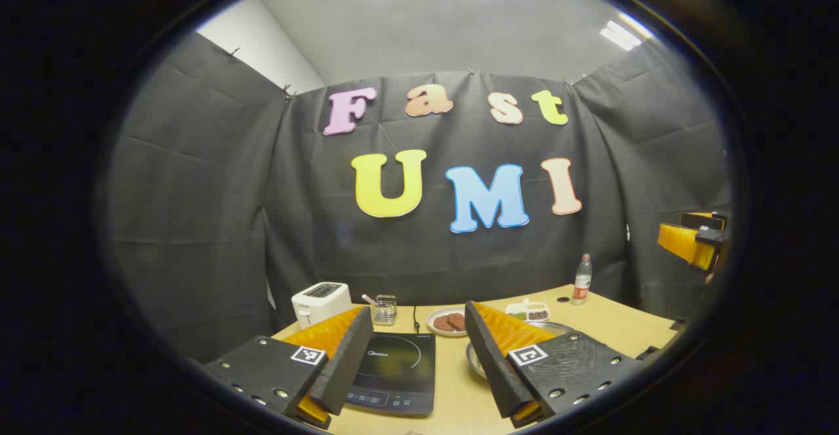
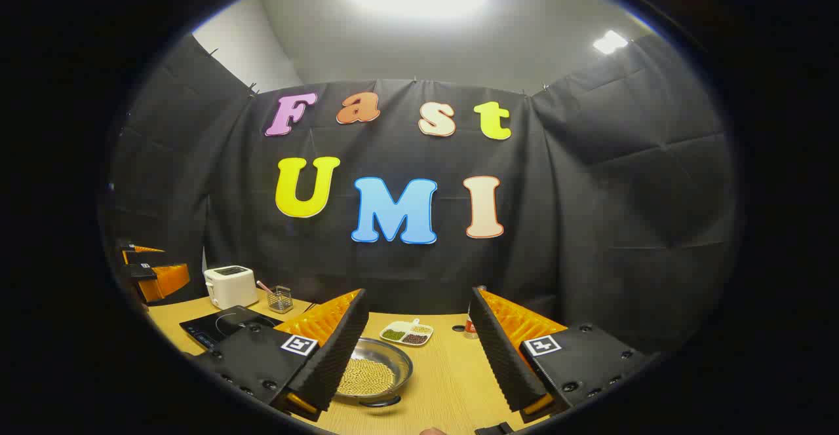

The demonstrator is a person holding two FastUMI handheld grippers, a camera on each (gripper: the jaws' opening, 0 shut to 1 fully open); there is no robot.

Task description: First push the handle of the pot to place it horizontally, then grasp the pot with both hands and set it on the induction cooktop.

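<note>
Ok, left gripper view first: left gripper point(image 1: 414, 356) sits at bottom centre, raised above the table point(image 1: 616, 320), fingers spread wide, nothing between them. It looks level and forward at the booth wall. Induction cooktop point(image 1: 396, 369) lies flat at bottom centre, seen in the gap between the fingers, partly covered by the left-hand finger. Pot point(image 1: 477, 359) is a sliver of metal rim just right of the cooktop, mostly hidden behind the right-hand finger. Toaster point(image 1: 320, 301) sits at lower left, wire basket point(image 1: 385, 310) beside it, plate of cookies point(image 1: 447, 321) behind the cooktop, divided dish point(image 1: 528, 310) further right, bottle point(image 1: 582, 280) at right near the wall. Right gripper point(image 1: 695, 238) shows at the far right edge, held up well above the table.

Right gripper view: right gripper point(image 2: 419, 350) at bottom centre, also held above the table, fingers wide apart, holding nothing. Pot point(image 2: 373, 373) sits on the table at lower centre-left, filled with pale beans, a dark handle at its near rim, its left side behind the left-hand finger. Cooktop point(image 2: 219, 327) is at lower left, apart from the pot. Toaster point(image 2: 229, 286) and basket point(image 2: 280, 299) lie behind it, divided dish point(image 2: 408, 332) just past the pot. Left gripper point(image 2: 154, 271) hangs at the far left edge, off the table; its opening cannot be judged from here.
</note>
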